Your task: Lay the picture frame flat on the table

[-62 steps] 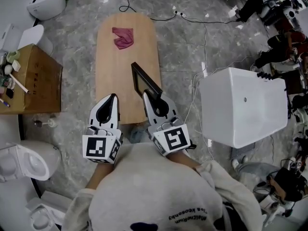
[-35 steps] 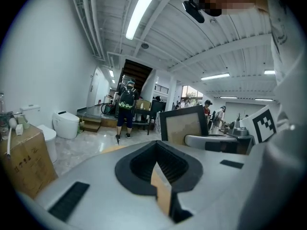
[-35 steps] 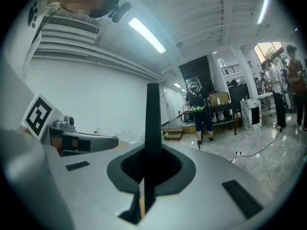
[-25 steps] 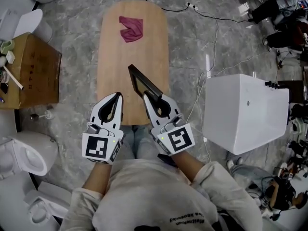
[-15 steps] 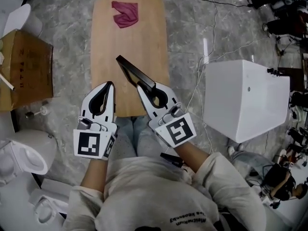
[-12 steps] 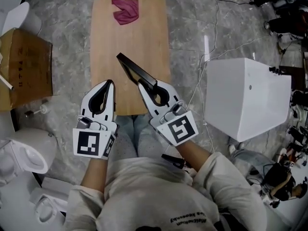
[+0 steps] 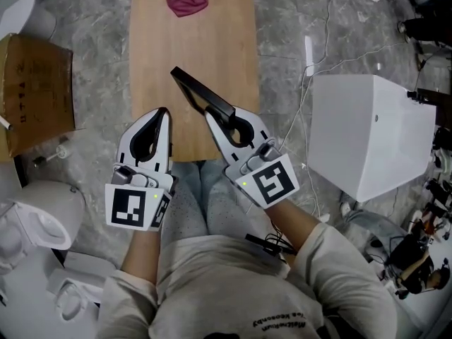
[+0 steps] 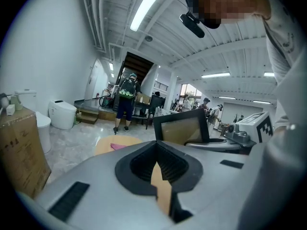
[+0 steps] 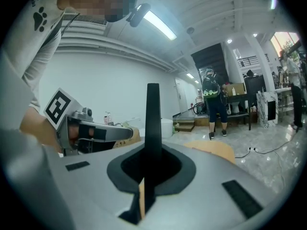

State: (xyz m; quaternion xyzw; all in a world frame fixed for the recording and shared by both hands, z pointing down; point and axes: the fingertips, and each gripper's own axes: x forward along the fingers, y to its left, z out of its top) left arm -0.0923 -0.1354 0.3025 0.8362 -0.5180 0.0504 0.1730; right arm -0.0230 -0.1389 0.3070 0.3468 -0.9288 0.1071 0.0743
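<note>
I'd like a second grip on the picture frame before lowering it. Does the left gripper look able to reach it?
Probably yes: the left gripper is empty and sits right beside the picture frame, with nothing between them. Its jaws are shut, so they would have to open first.

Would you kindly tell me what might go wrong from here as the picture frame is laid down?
1. The right tool pinches the picture frame by one thin edge only, so it may pivot or slip and drop hard.
2. The frame hangs close to the near end of the narrow table; laid down carelessly, it could overhang.
3. The left tool is shut and empty beside it, giving no support.
</note>
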